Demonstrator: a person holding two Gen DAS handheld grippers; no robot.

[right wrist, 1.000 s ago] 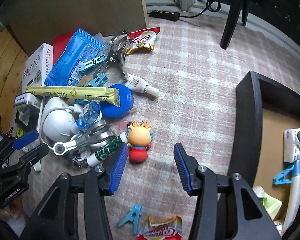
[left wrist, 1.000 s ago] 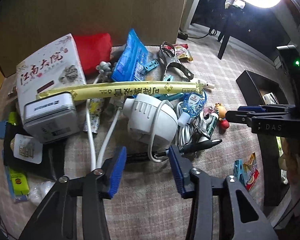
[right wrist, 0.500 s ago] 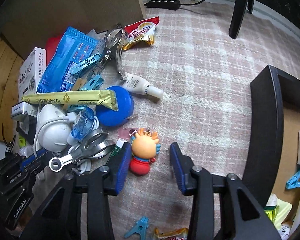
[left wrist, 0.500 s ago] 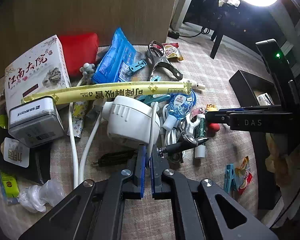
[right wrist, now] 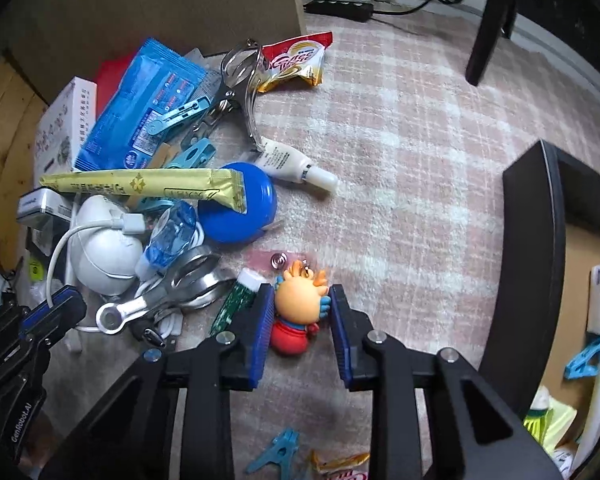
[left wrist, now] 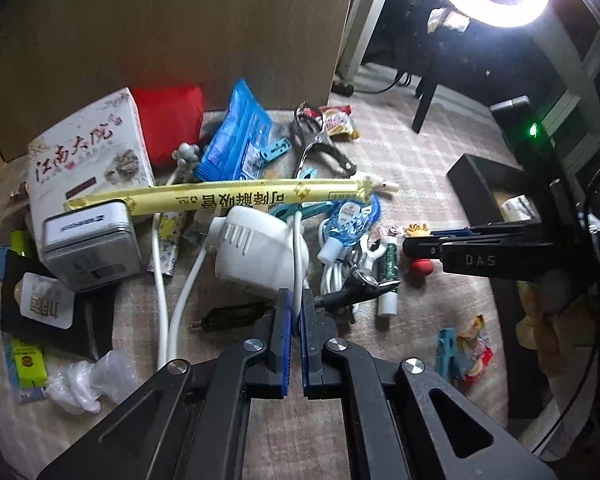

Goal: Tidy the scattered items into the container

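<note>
A pile of scattered items lies on a pink plaid cloth. My left gripper [left wrist: 296, 300] is shut on the white cable [left wrist: 298, 264] looped over the round white device [left wrist: 256, 252]. My right gripper [right wrist: 298, 312] is closed around a small cartoon doll [right wrist: 300, 308] with an orange head and red body, its pads touching the head on both sides. The doll also shows in the left wrist view [left wrist: 418, 264], behind the right gripper [left wrist: 408, 246]. The black container [right wrist: 536, 240] stands at the right, holding a blue clip [right wrist: 584, 360] and other items.
A long yellow packet [left wrist: 220, 198], white box [left wrist: 88, 160], silver tin [left wrist: 88, 240], blue pouch [right wrist: 140, 100], blue round lid [right wrist: 240, 208], scissors [right wrist: 164, 300], white tube [right wrist: 296, 166] and snack bag [right wrist: 296, 60] crowd the left. A blue clip [right wrist: 276, 452] lies near the front. A cardboard panel [left wrist: 172, 32] stands behind.
My left gripper closed on the white cable by the round device. My right gripper moved forward and closed from wide open onto the doll.
</note>
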